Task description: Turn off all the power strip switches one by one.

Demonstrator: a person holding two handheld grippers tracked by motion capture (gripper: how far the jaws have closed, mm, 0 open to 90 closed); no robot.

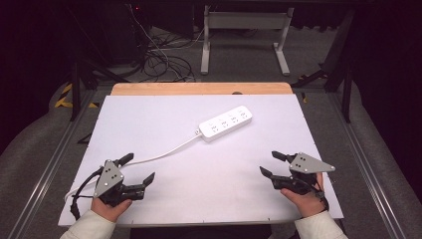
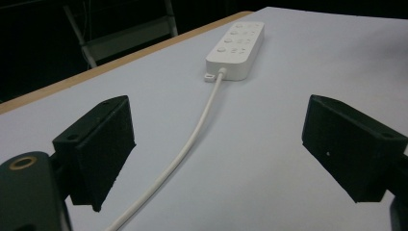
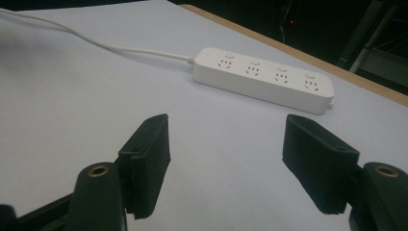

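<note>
A white plastic power strip (image 1: 225, 123) is lying flat on the matte white table (image 1: 164, 112), a long rounded-corner bar with a row of four socket groups, each with a small round button above it; it is sitting well ahead of both claws, up and to the right of the left gripper (image 1: 137, 172) and up and to the left of the right gripper (image 1: 271, 164); its smooth round white cord (image 1: 164, 155) is trailing from its near-left end back toward the left gripper and is running out between that gripper's two jaws in the left gripper view, where the cord (image 2: 192, 139) is lying on the board below them. The left gripper's blocky black jaws are standing wide apart and are holding nothing; their inner faces are looking flat and faintly grainy. The right gripper's jaws are likewise spread wide and gripping nothing, with the power strip (image 3: 263, 79) lying beyond the gap; a grey three-cornered plate is sitting on top of each tool. A bare wooden strip (image 1: 199, 88) is edging the table's far side.
</note>
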